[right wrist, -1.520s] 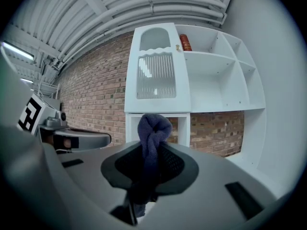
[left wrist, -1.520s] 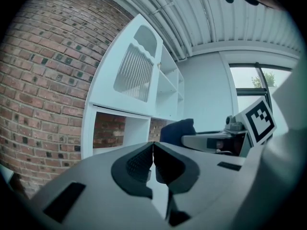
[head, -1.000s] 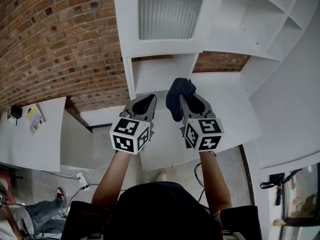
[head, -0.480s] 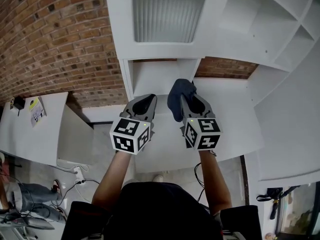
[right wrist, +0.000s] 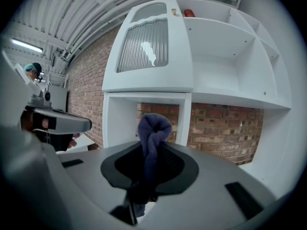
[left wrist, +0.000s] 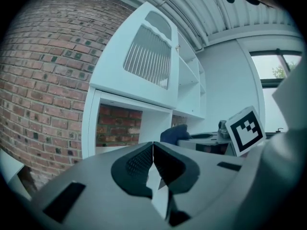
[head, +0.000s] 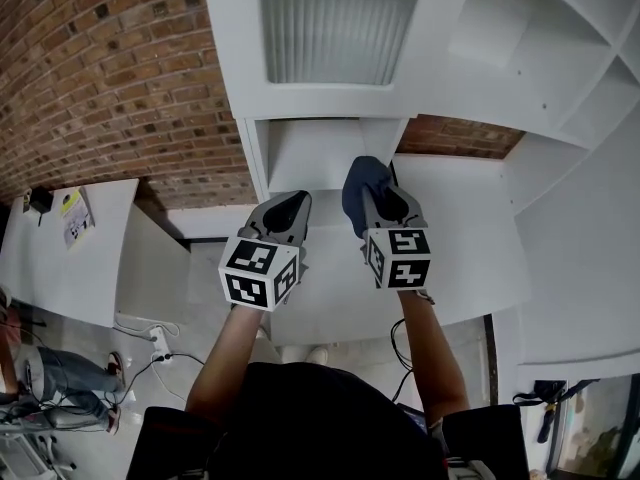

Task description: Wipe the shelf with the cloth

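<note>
Cloth (head: 362, 193): dark blue, bunched, clamped between the jaws of right gripper (head: 376, 190), poking out past the jaw tips as a rounded wad. Held up in front of white shelf unit (head: 455, 218), in line with the upright divider (right wrist: 184, 121) between the narrow left compartment and the wide right one. Contact with any shelf surface: can't tell from these views.

Left gripper (left wrist: 153, 147): jaws closed tip to tip, nothing between them. Level with right gripper, just to its left, not touching it, aimed at the narrow compartment's left side.

Marker cubes (head: 262, 271) on the backs of both grippers, facing the head camera. Forearms bare, reaching forward from a dark top.

Shelf unit layout:
- ribbed glass door (head: 335, 23) directly above the narrow compartment
- open cubbies (head: 520, 28) toward the upper right corner
- small red object (right wrist: 190, 13) on the topmost shelf, near its left end
- lower compartments open-backed, brick wall (head: 110, 88) visible through them and out past the unit's left edge

Off to the left of the unit: white desk (head: 60, 268), printed sheet (head: 72, 230) and a small dark item near its far corner. On the floor below the desk: power strip (head: 158, 348) with cables. At the head view's lower left corner: someone's legs in jeans (head: 55, 388).
</note>
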Tool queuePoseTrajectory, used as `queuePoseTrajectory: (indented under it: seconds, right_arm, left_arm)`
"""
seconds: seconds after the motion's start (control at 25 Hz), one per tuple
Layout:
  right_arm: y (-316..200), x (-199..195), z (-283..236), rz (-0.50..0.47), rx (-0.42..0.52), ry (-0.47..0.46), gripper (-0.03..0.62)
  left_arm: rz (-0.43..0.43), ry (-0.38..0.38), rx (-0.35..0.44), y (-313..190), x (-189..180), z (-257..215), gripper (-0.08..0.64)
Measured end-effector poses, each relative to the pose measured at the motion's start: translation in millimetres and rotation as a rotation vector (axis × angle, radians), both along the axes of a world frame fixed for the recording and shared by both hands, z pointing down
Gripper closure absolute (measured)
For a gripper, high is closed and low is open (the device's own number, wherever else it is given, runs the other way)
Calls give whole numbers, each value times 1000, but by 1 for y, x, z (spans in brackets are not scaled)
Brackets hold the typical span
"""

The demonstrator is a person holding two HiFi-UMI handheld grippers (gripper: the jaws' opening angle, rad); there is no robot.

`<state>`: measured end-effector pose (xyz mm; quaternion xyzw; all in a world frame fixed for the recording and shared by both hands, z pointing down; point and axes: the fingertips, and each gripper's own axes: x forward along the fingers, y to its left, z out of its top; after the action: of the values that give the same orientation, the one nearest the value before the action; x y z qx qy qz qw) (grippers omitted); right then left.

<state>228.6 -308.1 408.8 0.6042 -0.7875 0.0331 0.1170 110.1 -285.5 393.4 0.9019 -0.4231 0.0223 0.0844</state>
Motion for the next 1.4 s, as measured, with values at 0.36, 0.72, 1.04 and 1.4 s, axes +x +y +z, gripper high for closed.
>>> queuePoseTrajectory:
  seconds: [0.36,0.72,1.04,1.4]
  right_arm:
    - [-23,-6,16,88,-37,34,509]
    - [-49,0,36,202,-90,52,509]
    - [-70,8,63,282,-158,83,509]
    - [-74,29,91,360,-237,114,509]
  left_arm:
    - [65,-12,-11,-20,-15,3,543]
    - [172,-26,-21,-43,-12,4,543]
    - [258,-16,-30,-55,-5,2,543]
    - [332,-5,-44,-58,8,3,543]
